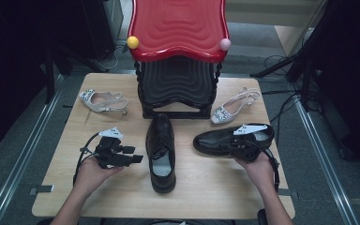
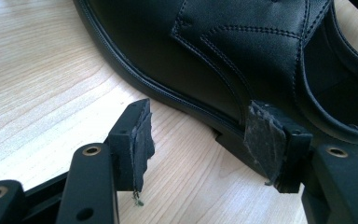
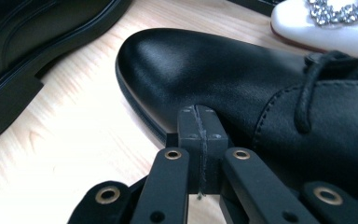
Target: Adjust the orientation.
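High view: two black dress shoes lie on the counter (image 1: 75,187). Centre shoe (image 1: 161,152) points toe-away toward the rack (image 1: 178,56). Right shoe (image 1: 225,139) lies sideways, toe to the left. Left claw (image 1: 133,154) sits just beside the centre shoe; right claw (image 1: 236,146) sits at the right shoe's near side.

Left gripper view: left claw (image 2: 205,140) is spread, pads bare, heel edge of the shoe (image 2: 223,56) betw. them, not gripped.

Right gripper view: right claw (image 3: 199,128) is pressed together, empty, tip against the toe cap of the shoe (image 3: 205,70).

Handling, est.: smooth glossy leather, prob. slippery; stiff sole, softer upper, moderate wt. Grip at the heel collar or sole rim, not the toe cap.
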`<state>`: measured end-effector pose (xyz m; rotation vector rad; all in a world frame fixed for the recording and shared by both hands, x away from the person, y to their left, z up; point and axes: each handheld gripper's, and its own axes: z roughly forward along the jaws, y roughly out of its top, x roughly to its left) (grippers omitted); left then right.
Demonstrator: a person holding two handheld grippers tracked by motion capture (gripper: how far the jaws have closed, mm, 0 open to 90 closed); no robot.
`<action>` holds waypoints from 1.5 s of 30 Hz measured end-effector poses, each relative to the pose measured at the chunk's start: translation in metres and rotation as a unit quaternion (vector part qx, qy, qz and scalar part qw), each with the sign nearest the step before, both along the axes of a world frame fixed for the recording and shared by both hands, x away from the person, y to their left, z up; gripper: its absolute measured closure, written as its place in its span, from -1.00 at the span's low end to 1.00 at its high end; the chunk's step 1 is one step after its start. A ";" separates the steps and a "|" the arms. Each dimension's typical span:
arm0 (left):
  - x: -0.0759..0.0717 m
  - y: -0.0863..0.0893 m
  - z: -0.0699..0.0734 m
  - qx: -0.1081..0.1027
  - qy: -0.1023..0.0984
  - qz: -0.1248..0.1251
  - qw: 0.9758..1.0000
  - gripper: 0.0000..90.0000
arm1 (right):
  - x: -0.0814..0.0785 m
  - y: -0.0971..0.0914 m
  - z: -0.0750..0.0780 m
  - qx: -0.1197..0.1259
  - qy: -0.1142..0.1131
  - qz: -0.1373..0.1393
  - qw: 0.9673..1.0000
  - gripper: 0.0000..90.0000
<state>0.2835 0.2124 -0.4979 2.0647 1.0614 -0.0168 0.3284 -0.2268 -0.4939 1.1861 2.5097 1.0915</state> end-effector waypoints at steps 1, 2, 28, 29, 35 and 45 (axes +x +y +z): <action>0.000 0.000 0.000 0.002 -0.001 0.000 1.000 -0.08 | 0.002 0.002 0.000 -0.005 -0.003 0.001 1.000 1.00; 0.000 0.000 0.000 0.002 -0.001 0.000 1.000 -0.08 | 0.002 0.002 0.000 -0.005 -0.003 0.001 1.000 1.00; 0.016 -0.008 0.003 -0.010 -0.003 -0.017 1.000 -0.07 | 0.020 -0.058 0.055 0.047 -0.052 -0.094 0.993 1.00; 0.017 -0.008 0.002 -0.009 -0.004 -0.019 1.000 -0.07 | 0.018 -0.062 0.055 0.047 -0.054 -0.100 0.992 1.00; 0.019 -0.010 0.003 -0.003 -0.005 -0.023 1.000 -0.07 | 0.008 -0.085 0.051 0.037 -0.056 -0.127 0.990 1.00; 0.019 -0.009 0.003 0.001 -0.005 -0.021 1.000 -0.07 | 0.017 -0.081 0.026 -0.008 -0.023 -0.114 0.993 1.00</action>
